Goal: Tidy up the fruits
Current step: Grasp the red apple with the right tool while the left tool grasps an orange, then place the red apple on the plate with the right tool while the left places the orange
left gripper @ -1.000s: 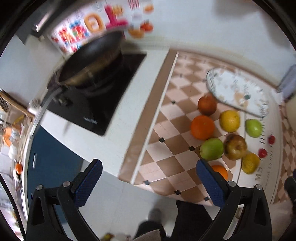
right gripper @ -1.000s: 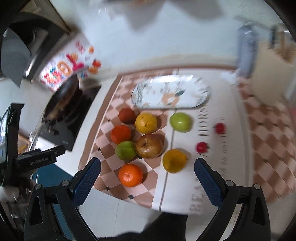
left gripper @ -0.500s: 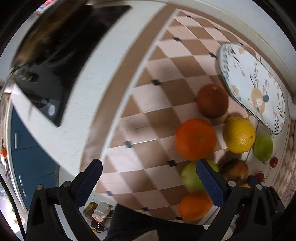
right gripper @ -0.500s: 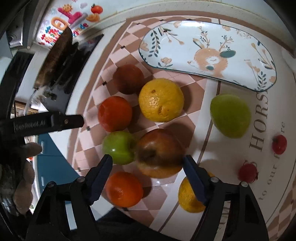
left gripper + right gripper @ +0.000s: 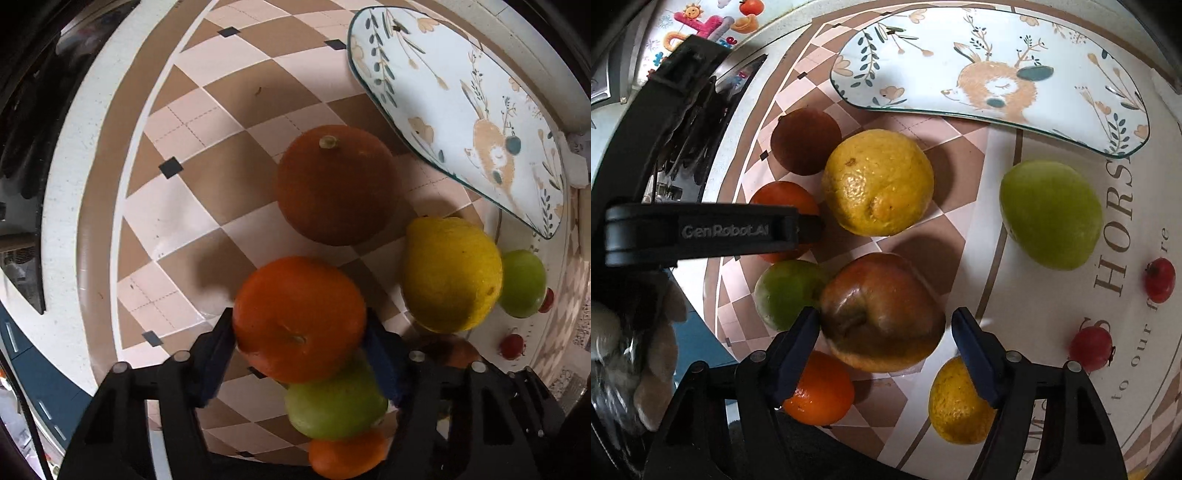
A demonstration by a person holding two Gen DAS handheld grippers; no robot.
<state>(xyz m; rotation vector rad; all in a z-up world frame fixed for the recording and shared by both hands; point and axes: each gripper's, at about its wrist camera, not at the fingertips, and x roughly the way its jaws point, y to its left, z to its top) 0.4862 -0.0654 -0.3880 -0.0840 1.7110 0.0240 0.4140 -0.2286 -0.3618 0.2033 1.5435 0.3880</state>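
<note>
Orange fruit: an orange (image 5: 299, 319) sits between the blue pads of the left gripper (image 5: 300, 334), on the checked cloth (image 5: 177, 229).
Left gripper: its jaws have just been closing; both pads look pressed to the sides of the orange, so it has hold of it.
Right gripper: the right gripper (image 5: 884, 334) straddles the red-brown apple (image 5: 882, 312); its jaws have just been closing. The left pad touches the apple's skin, the right pad stands just clear with a gap showing, so no firm hold yet.
Apple's place: middle of the fruit group, touching a green apple (image 5: 786, 293) on its left.
Near fruit: a second orange (image 5: 820, 389) lies below the right gripper's left finger; a small lemon (image 5: 960, 402) lies under its right finger.
Far fruit: a big lemon (image 5: 877, 182) sits beyond the red-brown apple, a dark brown fruit (image 5: 805, 142) beyond that to the left.
Right side: a green pear-like fruit (image 5: 1051, 214) lies apart on the lettered part of the cloth, with two small red fruits (image 5: 1091, 349) near the edge.
Plate: an oblong plate (image 5: 1071, 122) with a deer print lies past the fruit, nothing on it.
Cloth: covers the white table (image 5: 62, 177).
Other view: the left gripper's finger (image 5: 701, 232) crosses the right wrist view, over the held orange.
</note>
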